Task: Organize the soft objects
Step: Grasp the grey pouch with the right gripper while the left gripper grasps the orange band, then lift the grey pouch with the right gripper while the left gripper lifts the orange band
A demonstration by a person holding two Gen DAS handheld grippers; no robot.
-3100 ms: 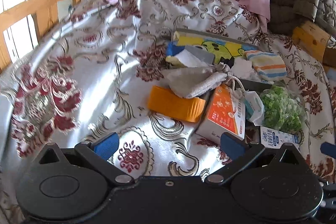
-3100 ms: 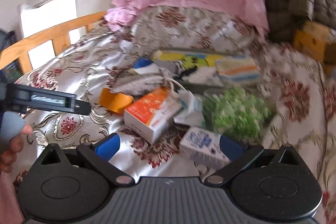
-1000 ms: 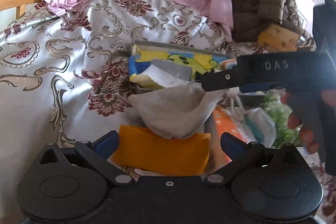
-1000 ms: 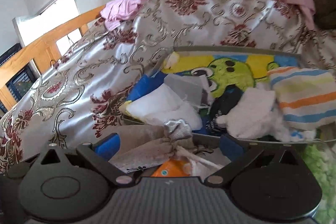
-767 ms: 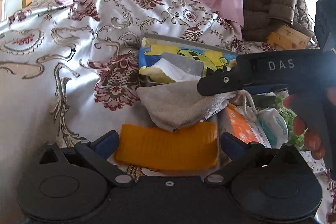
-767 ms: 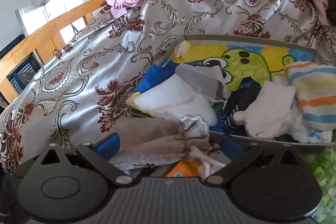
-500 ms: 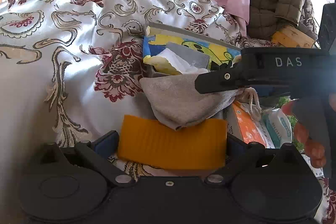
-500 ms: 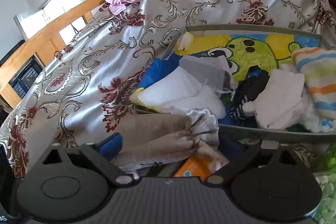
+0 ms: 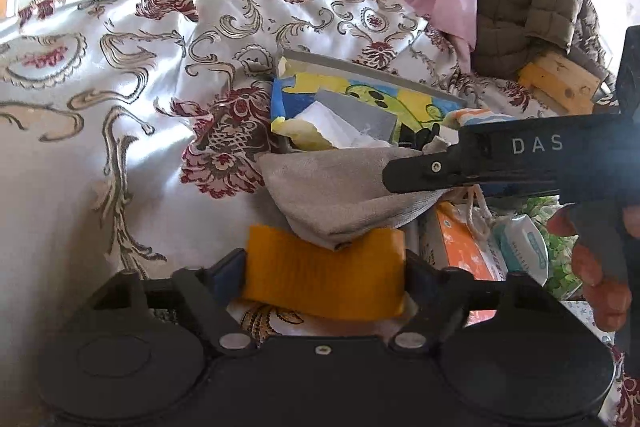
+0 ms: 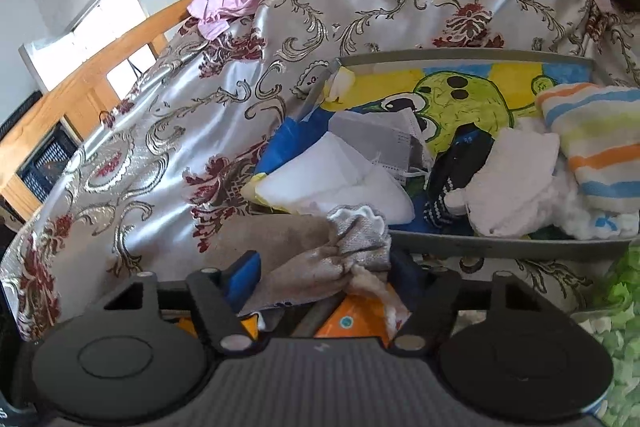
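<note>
Gripping: one orange sponge (image 9: 324, 283), one grey pouch (image 10: 320, 267).

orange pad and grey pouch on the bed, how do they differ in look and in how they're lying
The orange pad is a flat, ribbed rectangle of one bright colour; the grey pouch is dull, limp and bunched at its drawstring neck. The pad lies flat on the bedspread underneath; the pouch drapes over its far edge. The left gripper brackets the pad, the right gripper the pouch's neck. Both look soft.

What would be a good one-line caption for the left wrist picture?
Left gripper closing around a ribbed orange pad on a floral satin bedspread, while the right gripper reaches a grey drawstring pouch.
</note>
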